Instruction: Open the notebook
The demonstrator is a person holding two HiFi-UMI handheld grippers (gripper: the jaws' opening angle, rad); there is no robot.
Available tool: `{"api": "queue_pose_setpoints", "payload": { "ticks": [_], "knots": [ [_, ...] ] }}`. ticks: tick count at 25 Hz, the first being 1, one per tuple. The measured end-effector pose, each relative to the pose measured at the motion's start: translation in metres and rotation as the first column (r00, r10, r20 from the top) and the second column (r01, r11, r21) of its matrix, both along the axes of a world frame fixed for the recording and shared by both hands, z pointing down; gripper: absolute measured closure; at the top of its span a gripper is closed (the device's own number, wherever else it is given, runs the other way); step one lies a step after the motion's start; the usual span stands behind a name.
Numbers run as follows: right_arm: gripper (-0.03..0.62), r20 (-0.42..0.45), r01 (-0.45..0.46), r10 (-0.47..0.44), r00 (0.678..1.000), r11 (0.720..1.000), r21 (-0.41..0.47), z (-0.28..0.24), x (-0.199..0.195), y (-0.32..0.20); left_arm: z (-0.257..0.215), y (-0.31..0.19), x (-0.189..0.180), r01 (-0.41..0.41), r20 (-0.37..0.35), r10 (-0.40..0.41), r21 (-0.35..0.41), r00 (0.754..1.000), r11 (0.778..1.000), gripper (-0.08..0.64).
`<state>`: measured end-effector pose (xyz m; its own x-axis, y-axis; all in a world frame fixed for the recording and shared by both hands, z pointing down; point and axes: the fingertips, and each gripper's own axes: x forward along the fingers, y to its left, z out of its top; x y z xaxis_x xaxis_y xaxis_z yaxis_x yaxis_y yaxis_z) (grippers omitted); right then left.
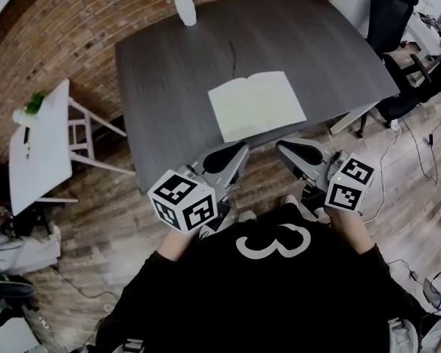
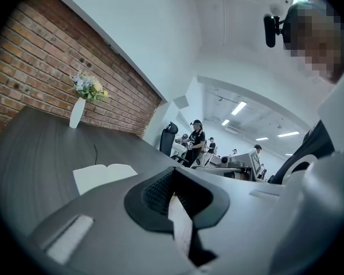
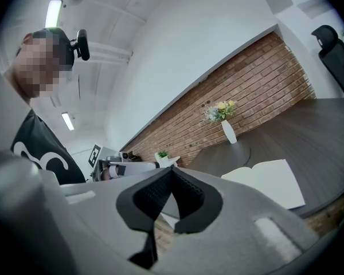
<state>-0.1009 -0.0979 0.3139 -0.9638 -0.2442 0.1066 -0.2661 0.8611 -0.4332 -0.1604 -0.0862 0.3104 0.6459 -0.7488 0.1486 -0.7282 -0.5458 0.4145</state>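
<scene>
Head view shows the notebook [image 1: 257, 105] lying open on the counter [image 1: 169, 72]. Left gripper [image 1: 234, 155] sits at its 7 o'clock and right gripper [image 1: 292, 150] at its 5 o'clock, both clear of it, fingers [image 2: 158, 192] together on nothing

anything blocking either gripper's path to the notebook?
Nothing visible. The notebook lies open near the front edge of the table; left gripper and right gripper, both shut and empty, hang just short of it, only bare tabletop between.

The grey two-jaw left gripper [image 1: 235, 153] and the grey two-jaw right gripper [image 1: 285, 148] are held side by side, nearly level, tips angled toward each other. Both jaw pairs are closed and empty.
</scene>
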Motion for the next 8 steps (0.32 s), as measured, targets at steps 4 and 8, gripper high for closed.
{"api": "queue_pose_setpoints", "payload": {
  "ticks": [4,8],
  "knots": [
    [0.591,-0.007,-0.006,0.006,1.0,1.0,-0.001,0.0012,0.0015,-0.0004,0.0011,-0.001,0.0,0.001,-0.001,-0.001,-0.003,1.0,1.0,0.543],
    [0.591,-0.013,-0.009,0.009,1.0,1.0,0.009,0.0021,0.0001,-0.001,0.0028,-0.0015,-0.0022,0.006,0.0,-0.006,-0.001,1.0,1.0,0.544]
  ]
}}
